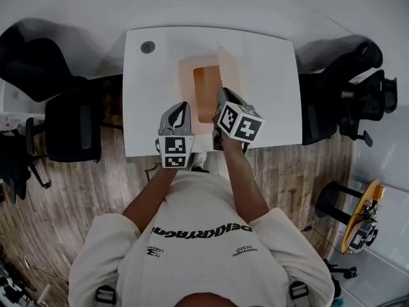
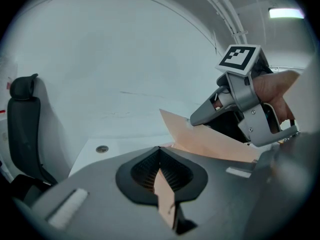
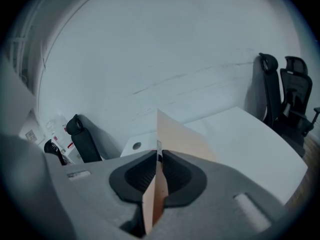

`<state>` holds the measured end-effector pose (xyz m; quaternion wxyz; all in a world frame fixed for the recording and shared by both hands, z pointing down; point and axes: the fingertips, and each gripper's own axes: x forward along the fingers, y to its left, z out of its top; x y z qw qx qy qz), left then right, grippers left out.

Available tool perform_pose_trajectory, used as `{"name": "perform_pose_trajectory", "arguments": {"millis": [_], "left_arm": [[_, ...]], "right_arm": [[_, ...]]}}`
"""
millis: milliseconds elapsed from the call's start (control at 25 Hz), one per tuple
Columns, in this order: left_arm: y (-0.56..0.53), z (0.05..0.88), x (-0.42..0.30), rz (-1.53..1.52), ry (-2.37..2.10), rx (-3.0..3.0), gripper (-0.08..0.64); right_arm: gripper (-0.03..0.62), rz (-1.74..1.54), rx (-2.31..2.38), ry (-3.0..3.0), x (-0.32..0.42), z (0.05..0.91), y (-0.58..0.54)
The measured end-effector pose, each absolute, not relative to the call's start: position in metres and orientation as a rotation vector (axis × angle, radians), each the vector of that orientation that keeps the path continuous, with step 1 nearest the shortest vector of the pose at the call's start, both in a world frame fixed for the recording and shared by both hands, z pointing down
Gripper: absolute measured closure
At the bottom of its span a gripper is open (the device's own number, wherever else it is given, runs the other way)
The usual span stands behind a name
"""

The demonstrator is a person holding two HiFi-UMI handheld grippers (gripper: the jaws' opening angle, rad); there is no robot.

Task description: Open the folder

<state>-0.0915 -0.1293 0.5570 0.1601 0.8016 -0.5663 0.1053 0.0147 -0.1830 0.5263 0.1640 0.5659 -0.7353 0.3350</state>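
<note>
A pale orange folder (image 1: 206, 88) lies on the white table (image 1: 268, 101), its top cover (image 1: 229, 74) lifted up on edge. In the head view my left gripper (image 1: 179, 115) sits at the folder's near left edge. It is shut on a thin sheet of the folder (image 2: 165, 199). My right gripper (image 1: 223, 102) is shut on the raised cover (image 3: 177, 134), which stands upright between its jaws. The left gripper view shows the right gripper (image 2: 200, 118) pinching that cover (image 2: 215, 143) from the right.
A round grommet (image 1: 147, 47) is set in the table's far left corner. Black office chairs stand to the left (image 1: 70, 123) and right (image 1: 348, 101) of the table. The near table edge runs just below the grippers, over a wooden floor (image 1: 77, 203).
</note>
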Motion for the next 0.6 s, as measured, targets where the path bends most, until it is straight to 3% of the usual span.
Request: {"name": "perform_pose_trajectory", "arguments": {"millis": [600], "left_arm": [[-0.131,0.598,-0.060,0.416,-1.534,2.275,0.563]], "right_arm": [[0.557,0.985,1.645,-2.164,0.049,0.508,-0.183]]}}
